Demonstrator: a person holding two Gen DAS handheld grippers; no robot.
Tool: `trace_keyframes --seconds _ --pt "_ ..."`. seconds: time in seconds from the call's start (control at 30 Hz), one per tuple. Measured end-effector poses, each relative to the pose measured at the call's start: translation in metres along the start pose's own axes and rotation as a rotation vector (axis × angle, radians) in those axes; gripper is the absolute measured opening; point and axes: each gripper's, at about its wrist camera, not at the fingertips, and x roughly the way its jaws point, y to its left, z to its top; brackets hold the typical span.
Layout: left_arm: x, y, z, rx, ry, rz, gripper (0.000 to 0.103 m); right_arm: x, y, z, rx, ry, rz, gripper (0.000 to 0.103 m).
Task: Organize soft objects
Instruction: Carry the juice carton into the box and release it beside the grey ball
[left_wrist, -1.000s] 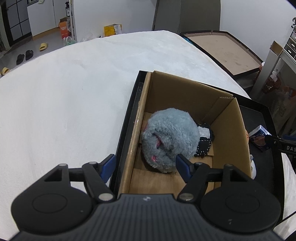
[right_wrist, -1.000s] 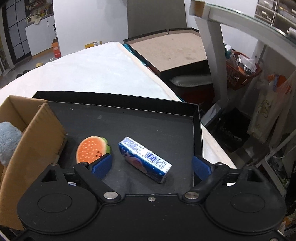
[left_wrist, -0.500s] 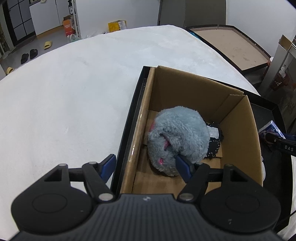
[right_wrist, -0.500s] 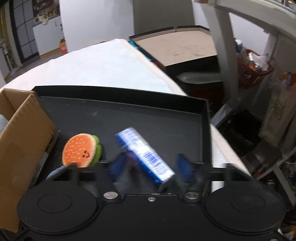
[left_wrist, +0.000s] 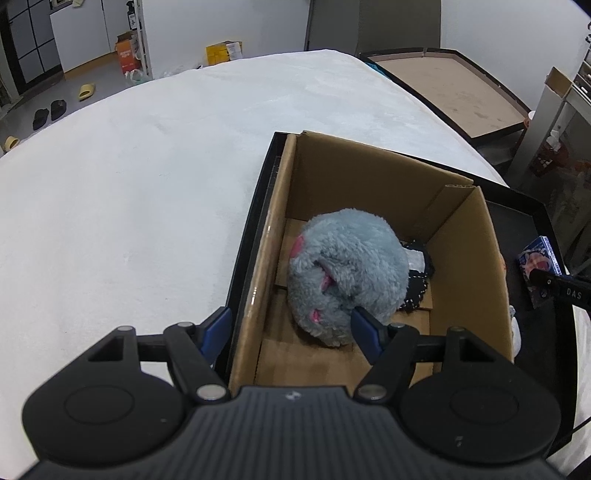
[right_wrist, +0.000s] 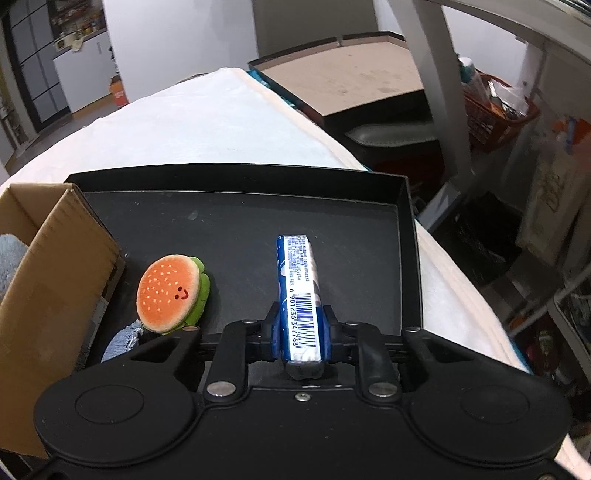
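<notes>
A second ago the blue tissue packet (right_wrist: 298, 295) lay flat and slantwise on the black tray (right_wrist: 236, 236) between the wide-spread fingers of the right hand-held gripper (right_wrist: 299, 332); since then the jaws have just been closing, and the packet now stands on edge, pinched between the blue pads, its barcode side up and its length running straight away from the camera. Its far end reaches out over the tray floor.

Just left of the packet, apart from it, the burger plush (right_wrist: 170, 293) leans with its orange bun face up and a green layer showing at its right edge. A scrap of pale blue cloth (right_wrist: 123, 339) lies at its lower left, beside the wall of the cardboard box (right_wrist: 59, 273).

In the left wrist view the box (left_wrist: 469, 251) sits at the left end of the same tray (left_wrist: 251, 236). Inside it lies the grey plush (left_wrist: 347, 273), with pink spots, and a black-and-white cloth item (left_wrist: 417, 273) is tucked against its right side. The left hand-held gripper (left_wrist: 291, 332) is partly spread and holds nothing: one pad hangs outside the tray's left rim, the other inside the box just beside the grey plush; I cannot tell whether it touches. The tray rests on a white padded surface (left_wrist: 129, 184).
</notes>
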Motion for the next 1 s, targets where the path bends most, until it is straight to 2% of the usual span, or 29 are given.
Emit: trace_keyframes --seconds 0.73,1.0 --pt "-0.025 0.006 -0.008 0.027 -0.026 -0.066 0.07 -0.059 0.036 0.001 -0.007 -0.019 -0.055 0.02" --pt "-0.027 0.013 -0.011 0.009 -0.024 -0.094 0.07 -0.08 0.063 0.008 -0.037 -0.041 -0.042 0.021"
